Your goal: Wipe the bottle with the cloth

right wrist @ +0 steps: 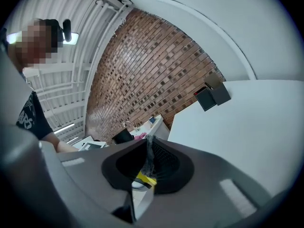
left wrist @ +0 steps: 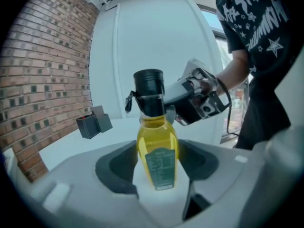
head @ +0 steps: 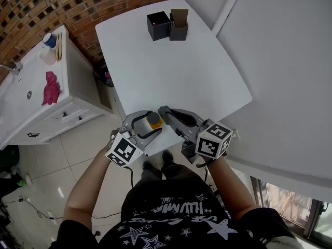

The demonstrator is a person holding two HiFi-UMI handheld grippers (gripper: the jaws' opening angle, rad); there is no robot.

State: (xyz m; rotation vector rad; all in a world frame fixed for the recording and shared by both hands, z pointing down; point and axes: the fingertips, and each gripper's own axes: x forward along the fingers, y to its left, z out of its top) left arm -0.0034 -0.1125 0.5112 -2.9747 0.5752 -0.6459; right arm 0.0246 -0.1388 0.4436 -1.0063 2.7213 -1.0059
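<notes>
A bottle (head: pixel 153 120) of yellow oil with a black cap stands upright between my left gripper's (head: pixel 147 119) jaws, over the table's near edge. In the left gripper view the bottle (left wrist: pixel 157 141) fills the gap and the left gripper (left wrist: pixel 157 167) is shut on its body. My right gripper (head: pixel 167 112) is shut with nothing in it, its tips close beside the bottle's neck; in the left gripper view the right gripper (left wrist: pixel 131 101) reaches in behind the cap. A pink cloth (head: pixel 51 88) lies far left on a white cabinet, also seen as the small pink cloth (right wrist: pixel 139 136) beyond the right gripper (right wrist: pixel 148 150).
The white table (head: pixel 171 66) carries two dark boxes (head: pixel 167 25) at its far end. The white cabinet (head: pixel 31 108) with a sink and a small bottle (head: pixel 49 40) stands to the left, with a tiled floor strip between. A brick wall runs behind.
</notes>
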